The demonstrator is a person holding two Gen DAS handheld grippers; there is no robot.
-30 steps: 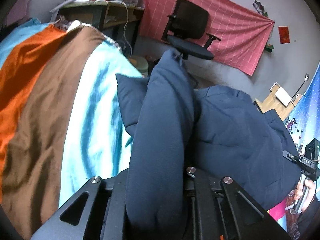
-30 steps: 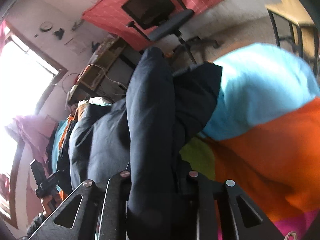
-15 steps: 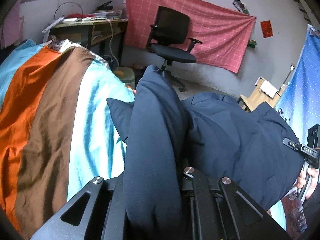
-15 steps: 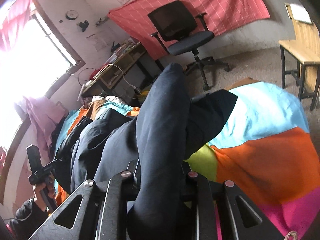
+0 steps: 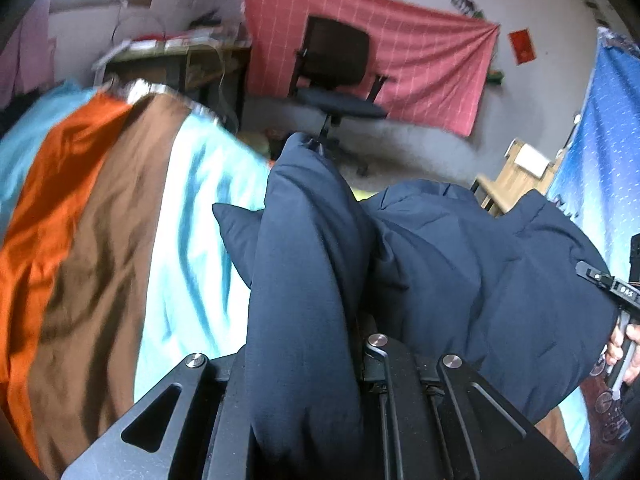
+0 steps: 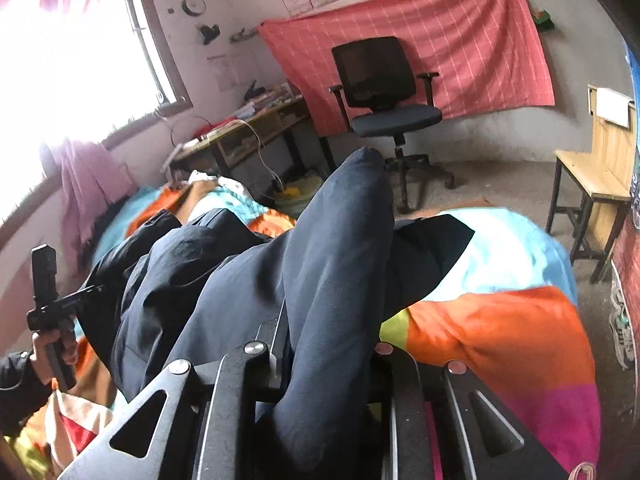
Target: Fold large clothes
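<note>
Clamped in left gripper [image 5: 304,360]: thick fold of navy jacket [image 5: 460,264]. Likewise pinched in right gripper [image 6: 328,356]: another fold. Between them, held above striped bedspread [image 5: 92,216]. Beyond, office chair [image 6: 380,92], red cloth [image 6: 460,28].

Navy against bright stripes — colours in the room

The padded jacket [image 5: 460,264] is plain dark navy, near black in the right wrist view; the bed cover [image 5: 100,216] runs in broad bands of pale turquoise, orange, brown and light aqua, with yellow-green and magenta blocks at its other end. Both gripper frames are matt black with silver screw heads. The wall cloth [image 6: 440,40] is salmon pink with a thin white grid — before it a black office chair [image 6: 384,92].
</note>
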